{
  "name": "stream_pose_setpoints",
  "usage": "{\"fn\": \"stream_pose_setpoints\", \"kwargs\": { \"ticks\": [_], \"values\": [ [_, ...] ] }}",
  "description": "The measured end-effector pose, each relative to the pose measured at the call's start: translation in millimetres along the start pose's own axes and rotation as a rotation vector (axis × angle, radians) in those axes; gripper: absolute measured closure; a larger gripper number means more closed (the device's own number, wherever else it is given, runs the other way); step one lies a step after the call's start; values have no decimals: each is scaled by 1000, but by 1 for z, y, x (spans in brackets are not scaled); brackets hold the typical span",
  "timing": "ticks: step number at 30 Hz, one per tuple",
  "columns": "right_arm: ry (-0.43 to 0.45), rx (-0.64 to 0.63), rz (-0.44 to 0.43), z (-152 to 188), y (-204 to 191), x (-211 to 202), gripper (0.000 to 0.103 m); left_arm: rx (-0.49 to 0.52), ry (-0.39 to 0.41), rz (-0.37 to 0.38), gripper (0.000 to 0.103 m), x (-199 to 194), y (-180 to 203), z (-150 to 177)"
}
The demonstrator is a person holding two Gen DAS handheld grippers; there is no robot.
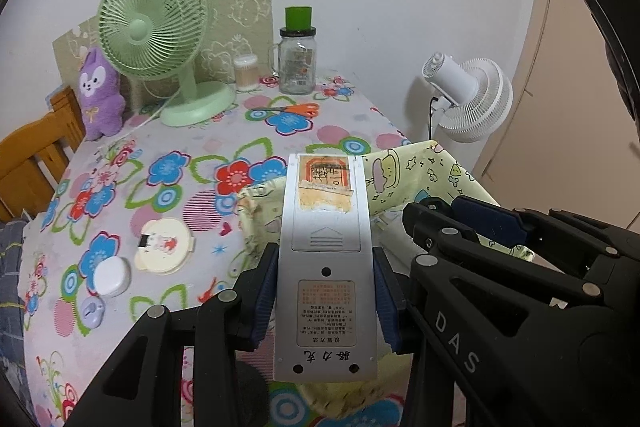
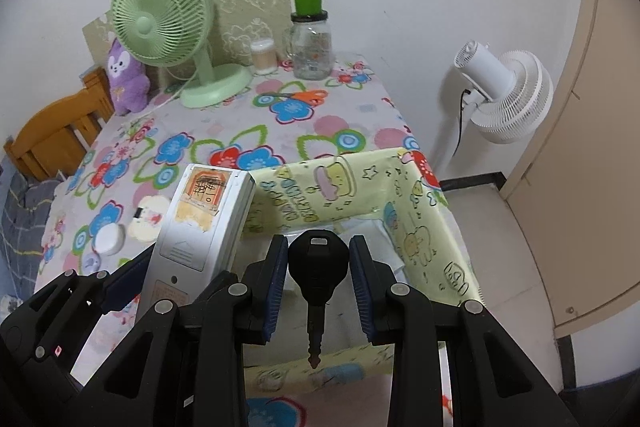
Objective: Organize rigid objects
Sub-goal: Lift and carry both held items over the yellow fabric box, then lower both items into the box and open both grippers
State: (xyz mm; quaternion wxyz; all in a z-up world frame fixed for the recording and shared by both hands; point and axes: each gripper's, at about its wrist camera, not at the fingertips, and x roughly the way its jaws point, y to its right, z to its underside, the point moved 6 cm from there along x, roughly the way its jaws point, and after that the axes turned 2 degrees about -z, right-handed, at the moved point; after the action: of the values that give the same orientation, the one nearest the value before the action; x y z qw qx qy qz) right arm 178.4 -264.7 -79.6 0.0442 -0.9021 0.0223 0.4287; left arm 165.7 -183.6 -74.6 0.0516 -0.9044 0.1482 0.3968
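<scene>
My left gripper (image 1: 326,271) is shut on a grey remote control (image 1: 326,259), back side up, with a torn orange sticker near its far end. The remote hangs over the left rim of a yellow patterned box (image 1: 416,171). My right gripper (image 2: 319,259) is shut on the black head of a key (image 2: 318,263), whose metal blade points back toward the camera. The key hangs above the inside of the yellow box (image 2: 348,183). In the right wrist view the remote (image 2: 200,223) and the left gripper's fingers (image 2: 120,283) show just left of the key.
The floral tablecloth (image 1: 180,155) carries a round cream case (image 1: 164,247), a white oval case (image 1: 112,277), a small lilac item (image 1: 93,311), orange scissors (image 1: 298,109), a green fan (image 1: 156,27), a glass jar (image 1: 297,63), a swab pot (image 1: 245,73) and a purple plush (image 1: 100,95). A white fan (image 1: 468,95) stands past the table's right edge.
</scene>
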Motion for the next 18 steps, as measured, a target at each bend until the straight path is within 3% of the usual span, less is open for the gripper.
{"fn": "stream_pose_setpoints", "kwargs": {
  "ticks": [13,18],
  "values": [
    [-79,24,-13,4,30,40,69,13,-78,18,58,43,23,0],
    [-96,49,-43,5,36,49,69,32,-77,-11,58,47,28,-1]
  ]
}}
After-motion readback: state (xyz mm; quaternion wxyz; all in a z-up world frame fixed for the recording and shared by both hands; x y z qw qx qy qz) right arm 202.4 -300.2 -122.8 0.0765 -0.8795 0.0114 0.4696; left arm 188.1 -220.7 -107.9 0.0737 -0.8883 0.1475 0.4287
